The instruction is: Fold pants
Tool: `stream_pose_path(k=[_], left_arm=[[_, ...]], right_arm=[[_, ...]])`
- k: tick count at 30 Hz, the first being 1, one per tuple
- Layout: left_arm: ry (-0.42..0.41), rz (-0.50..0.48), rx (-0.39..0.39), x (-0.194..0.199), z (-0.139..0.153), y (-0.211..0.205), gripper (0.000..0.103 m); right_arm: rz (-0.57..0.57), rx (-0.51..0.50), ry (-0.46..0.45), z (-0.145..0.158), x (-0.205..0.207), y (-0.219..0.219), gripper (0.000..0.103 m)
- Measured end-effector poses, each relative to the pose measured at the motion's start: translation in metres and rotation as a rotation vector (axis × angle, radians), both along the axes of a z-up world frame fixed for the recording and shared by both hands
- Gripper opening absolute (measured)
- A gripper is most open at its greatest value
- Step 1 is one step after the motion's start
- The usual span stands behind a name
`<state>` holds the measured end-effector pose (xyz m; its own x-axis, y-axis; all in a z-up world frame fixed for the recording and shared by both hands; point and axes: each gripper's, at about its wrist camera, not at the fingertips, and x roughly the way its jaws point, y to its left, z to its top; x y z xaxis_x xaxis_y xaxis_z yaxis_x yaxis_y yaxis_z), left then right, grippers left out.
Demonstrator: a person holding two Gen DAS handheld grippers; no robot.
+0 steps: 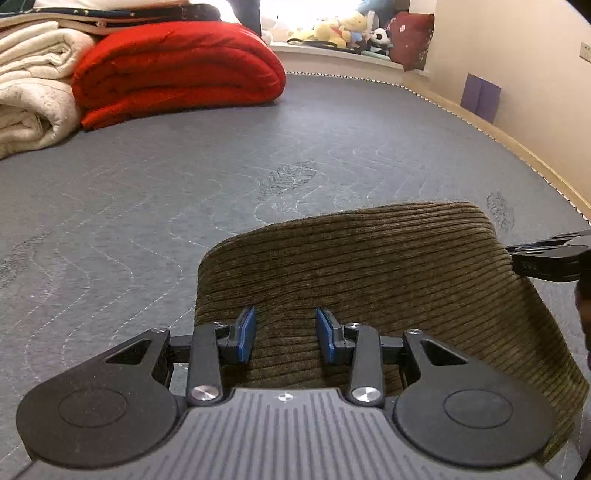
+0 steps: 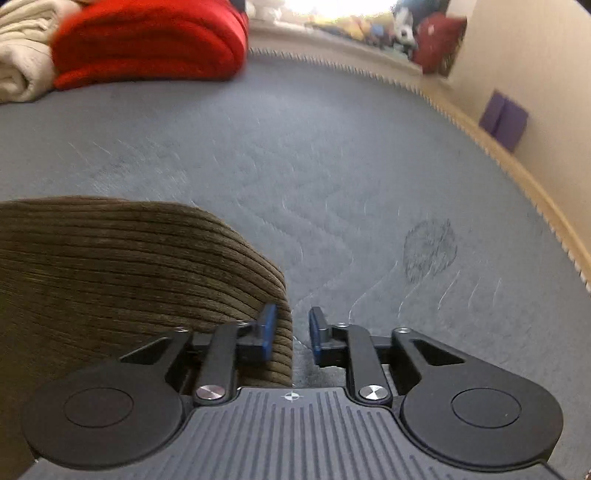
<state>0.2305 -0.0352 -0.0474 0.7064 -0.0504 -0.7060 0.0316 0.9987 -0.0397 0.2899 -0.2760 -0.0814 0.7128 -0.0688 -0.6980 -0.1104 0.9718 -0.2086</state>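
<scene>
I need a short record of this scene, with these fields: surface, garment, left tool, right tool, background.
surface: grey quilted mattress
garment: brown corduroy pants, lying on the mattress, far edge rounded like a fold
left tool: jaws apart, over the pants, pads not pressing the cloth
right tool: jaws apart, at the right edge of the pants, cloth edge between the pads
background: red blanket, cream blanket, plush toys at the window
</scene>
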Motion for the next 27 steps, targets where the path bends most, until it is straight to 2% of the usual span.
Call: stream_pose_path(k=[1,5,7,10,11,13,16,18,19,20,21,25,27], left_arm=[[0.009,0.003,-0.003,0.002,-0.003,0.001,0.042],[0.013,0.023,-0.033,0.010,-0.010,0.003,0.046],[0.005,0.036,-0.046,0.009,-0.007,0.004,0.046],[-0.018,0.066,-0.062,0.003,0.005,0.007,0.046],[-0.044,0.081,-0.076,-0.002,0.010,0.009,0.046],[-0.088,0.104,-0.116,-0.006,0.018,0.011,0.046],[-0.101,0.134,-0.161,-0.006,0.021,0.016,0.046],[-0.060,0.124,-0.149,0.000,0.016,0.014,0.046],[-0.022,0.118,-0.133,0.004,0.011,0.012,0.046],[0.014,0.102,-0.107,0.007,0.004,0.009,0.047],[0.003,0.089,-0.080,0.006,0.004,0.006,0.047],[-0.017,0.081,-0.044,0.001,0.011,0.001,0.053],[-0.048,0.104,-0.025,-0.007,0.017,0.001,0.056]], right_arm=[[0.007,0.011,0.009,-0.003,0.004,0.000,0.001],[0.032,-0.055,0.013,-0.006,0.013,0.014,0.001],[0.021,-0.038,0.013,0.001,0.015,0.012,0.001],[-0.051,0.027,-0.136,0.030,-0.009,0.001,0.003],[-0.054,0.046,-0.209,0.039,-0.022,0.000,0.005],[-0.013,0.077,-0.308,0.052,-0.042,0.002,0.022],[0.075,0.120,-0.374,0.058,-0.060,0.010,0.035],[0.116,0.144,-0.311,0.049,-0.051,0.016,0.037],[0.109,0.134,-0.233,0.040,-0.040,0.019,0.037],[0.084,0.118,-0.106,0.025,-0.024,0.022,0.036],[0.063,0.133,-0.038,0.016,-0.014,0.021,0.037],[-0.006,0.208,0.011,0.023,0.003,0.014,0.039],[-0.018,0.223,0.021,0.033,-0.002,0.015,0.039]])
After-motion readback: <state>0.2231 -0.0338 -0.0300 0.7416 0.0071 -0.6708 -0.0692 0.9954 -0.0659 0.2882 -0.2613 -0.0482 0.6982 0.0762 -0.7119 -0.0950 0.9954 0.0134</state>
